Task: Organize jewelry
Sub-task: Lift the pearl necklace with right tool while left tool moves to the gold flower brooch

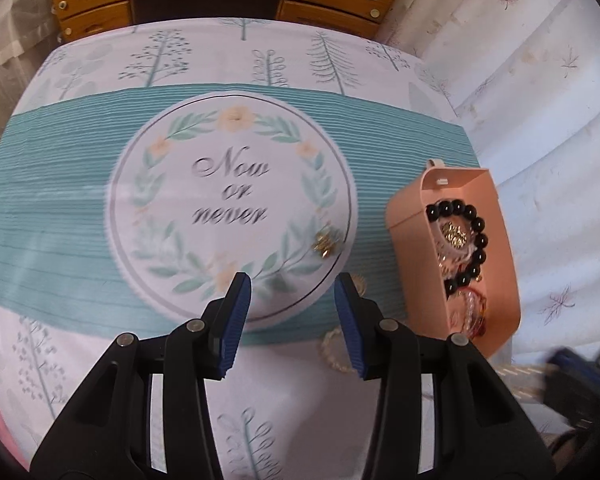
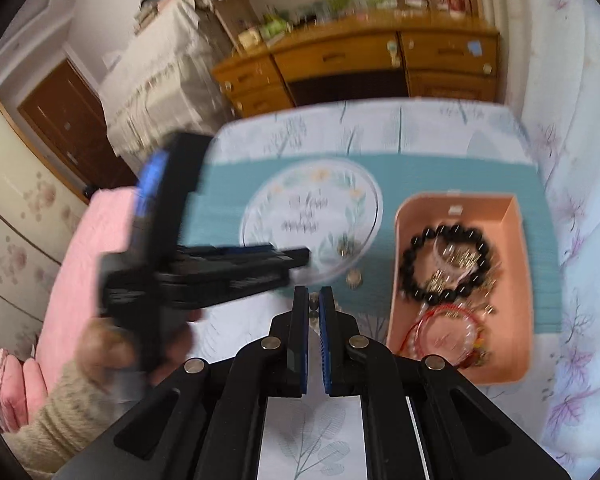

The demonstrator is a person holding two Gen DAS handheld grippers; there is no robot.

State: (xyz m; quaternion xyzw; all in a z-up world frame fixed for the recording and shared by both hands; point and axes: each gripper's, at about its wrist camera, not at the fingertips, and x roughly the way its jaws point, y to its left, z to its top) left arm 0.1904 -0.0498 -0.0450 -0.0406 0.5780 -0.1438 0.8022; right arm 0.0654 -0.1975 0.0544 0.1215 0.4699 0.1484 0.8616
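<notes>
Right gripper (image 2: 313, 300) is nearly closed on a small pale bead piece (identity unclear). Pink tray (image 2: 520, 280) lies just right of it, long axis running away. Left gripper (image 1: 294, 304) stands open, empty, left of the tray.

A printed tablecloth (image 1: 100, 360) carries a peach tray (image 1: 496, 280) and gold trinket (image 1: 327, 243).
</notes>
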